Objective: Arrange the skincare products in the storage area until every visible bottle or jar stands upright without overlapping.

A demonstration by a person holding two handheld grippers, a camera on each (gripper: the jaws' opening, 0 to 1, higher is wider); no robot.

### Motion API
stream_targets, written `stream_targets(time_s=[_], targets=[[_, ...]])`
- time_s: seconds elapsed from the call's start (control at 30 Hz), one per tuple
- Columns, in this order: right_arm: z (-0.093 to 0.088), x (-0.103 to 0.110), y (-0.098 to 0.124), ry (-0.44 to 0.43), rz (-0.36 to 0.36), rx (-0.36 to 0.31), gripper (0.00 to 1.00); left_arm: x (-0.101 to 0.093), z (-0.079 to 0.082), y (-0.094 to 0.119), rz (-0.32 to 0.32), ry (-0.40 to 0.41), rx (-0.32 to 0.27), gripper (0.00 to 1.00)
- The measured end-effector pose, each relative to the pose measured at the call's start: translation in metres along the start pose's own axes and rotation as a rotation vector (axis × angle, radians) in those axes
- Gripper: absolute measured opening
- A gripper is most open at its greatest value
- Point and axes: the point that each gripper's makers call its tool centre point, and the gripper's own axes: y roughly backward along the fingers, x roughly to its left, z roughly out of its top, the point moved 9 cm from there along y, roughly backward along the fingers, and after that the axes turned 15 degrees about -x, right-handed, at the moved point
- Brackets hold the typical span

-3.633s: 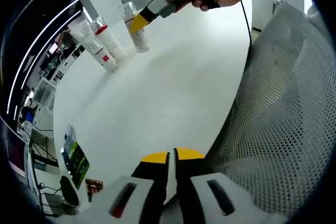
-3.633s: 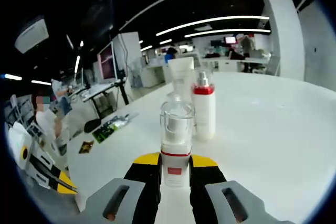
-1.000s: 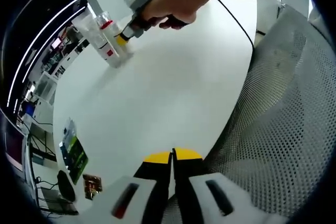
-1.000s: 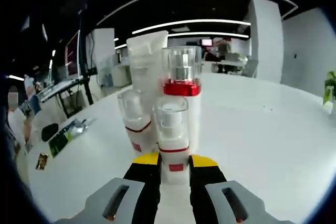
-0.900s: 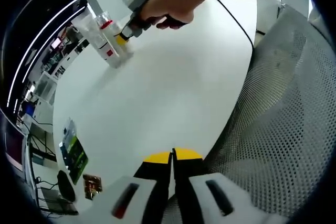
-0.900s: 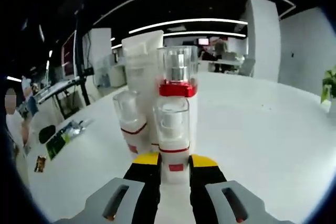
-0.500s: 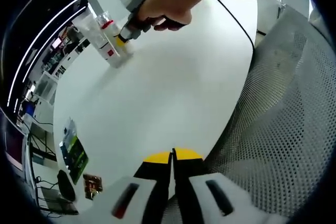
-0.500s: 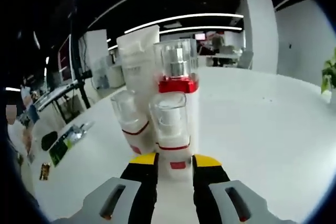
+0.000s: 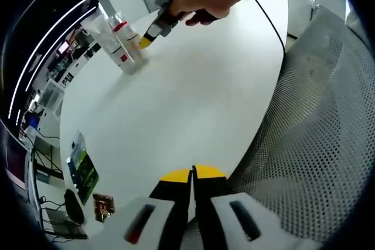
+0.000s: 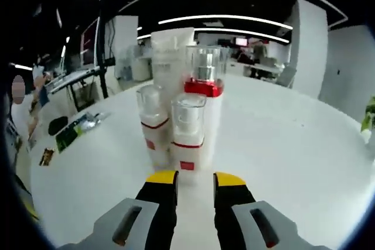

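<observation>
Several skincare products stand upright in a tight cluster on the white table (image 10: 281,144). A small clear-capped bottle (image 10: 187,136) is nearest, a twin bottle (image 10: 151,126) is to its left, a taller bottle with a red collar (image 10: 204,95) stands behind, and a white tube (image 10: 170,57) is at the back. My right gripper (image 10: 195,178) is open just short of the nearest bottle, nothing between its fingers. In the left gripper view the cluster (image 9: 120,48) is far off, with a hand holding the right gripper (image 9: 151,30) beside it. My left gripper (image 9: 192,174) is shut at the table's near edge, holding nothing.
A grey mesh chair back (image 9: 316,144) stands close on the right of the left gripper. A green packet (image 9: 82,171) (image 10: 76,130), a small brown card (image 9: 104,206) and a black object (image 9: 73,210) lie near the table's left edge. Desks and people are beyond.
My right gripper has opened, let go of the small clear-capped bottle and drawn back from the cluster. The left gripper has stayed still.
</observation>
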Motion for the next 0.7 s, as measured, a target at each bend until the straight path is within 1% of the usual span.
stream_targets(time_s=[0.23,0.47,0.7], targets=[[0.002,0.003,-0.004,-0.019,0.014,-0.009,0.21,0.001,0.0,0.0,0.006,0.003,0.0,0.0],[0.002,0.006,-0.009,-0.072,0.012,-0.013,0.19,0.001,0.0,0.0,0.008,0.004,0.002,0.0],[0.002,0.008,-0.012,-0.068,0.024,-0.011,0.19,0.001,0.0,0.0,0.01,0.005,0.006,0.0]])
